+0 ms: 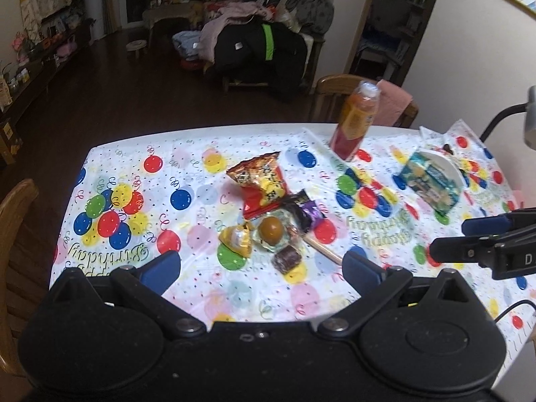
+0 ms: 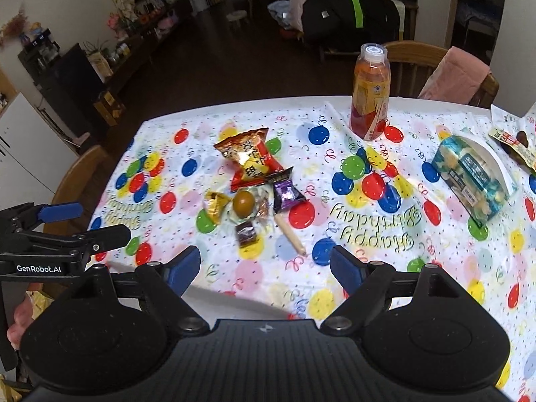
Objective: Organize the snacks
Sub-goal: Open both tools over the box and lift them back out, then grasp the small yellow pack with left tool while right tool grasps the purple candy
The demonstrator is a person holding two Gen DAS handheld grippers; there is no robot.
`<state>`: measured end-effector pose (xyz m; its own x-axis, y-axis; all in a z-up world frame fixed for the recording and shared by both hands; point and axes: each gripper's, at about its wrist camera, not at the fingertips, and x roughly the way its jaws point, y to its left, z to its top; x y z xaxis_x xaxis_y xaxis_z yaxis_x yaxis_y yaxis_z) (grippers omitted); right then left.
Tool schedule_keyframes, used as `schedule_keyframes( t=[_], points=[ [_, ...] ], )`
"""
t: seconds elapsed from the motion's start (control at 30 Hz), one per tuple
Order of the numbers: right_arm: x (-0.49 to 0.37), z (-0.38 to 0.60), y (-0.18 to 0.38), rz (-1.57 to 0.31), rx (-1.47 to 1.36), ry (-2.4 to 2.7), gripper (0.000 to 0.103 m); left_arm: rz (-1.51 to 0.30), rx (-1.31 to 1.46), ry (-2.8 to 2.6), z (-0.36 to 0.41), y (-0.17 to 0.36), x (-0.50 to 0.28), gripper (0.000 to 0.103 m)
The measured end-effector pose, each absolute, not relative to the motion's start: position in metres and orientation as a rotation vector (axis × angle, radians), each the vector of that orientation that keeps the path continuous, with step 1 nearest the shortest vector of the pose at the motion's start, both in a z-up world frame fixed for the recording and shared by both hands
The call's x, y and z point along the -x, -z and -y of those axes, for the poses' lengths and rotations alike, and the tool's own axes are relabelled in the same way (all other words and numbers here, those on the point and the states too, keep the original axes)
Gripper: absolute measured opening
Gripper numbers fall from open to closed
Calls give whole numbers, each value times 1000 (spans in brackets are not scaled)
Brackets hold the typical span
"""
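A small heap of snacks lies mid-table: a red and gold chip bag (image 1: 260, 181) (image 2: 251, 159), a purple wrapper (image 1: 306, 212) (image 2: 286, 192), a brown egg in clear wrap (image 1: 270, 229) (image 2: 243, 203), a gold wrapper (image 1: 236, 238) (image 2: 214, 205), a dark brown candy (image 1: 286, 257) (image 2: 247, 232) and a tan stick (image 2: 289, 232). My left gripper (image 1: 261, 269) hovers open just short of the heap, empty. My right gripper (image 2: 264, 266) is open too, nothing between its fingers, a little nearer than the stick.
An orange drink bottle (image 1: 355, 117) (image 2: 370, 93) stands at the far edge. A blue-green tissue pack (image 1: 430, 181) (image 2: 475, 176) lies to the right, more wrapped snacks (image 2: 512, 140) beyond it. Wooden chairs (image 1: 15, 221) (image 2: 75, 181) flank the balloon-print tablecloth (image 1: 207, 288).
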<state>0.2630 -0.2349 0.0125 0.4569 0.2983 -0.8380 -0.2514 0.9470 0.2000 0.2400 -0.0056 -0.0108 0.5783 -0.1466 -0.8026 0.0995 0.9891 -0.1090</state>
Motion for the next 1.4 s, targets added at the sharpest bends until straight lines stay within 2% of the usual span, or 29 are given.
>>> schedule_keyframes(
  t=[0.7,0.8,1.13,1.2,1.4],
  points=[
    [-408,211,80,-1253,27,-342,85,-1145,18,30,8,102,-351,102],
    [-422,209,96,-1276,22,-340,85,-1171,24,27,6,115,-362,100],
    [-453,193,138,-1341,42,-353,84,-1265,57,41,-1,151,-391,83],
    [-456,190,144,-1352,45,-357,73,-1279,68,53,-2,157,-395,81],
    [-462,180,161,-1375,59,-370,59,-1327,65,93,2,172,-402,72]
  ],
)
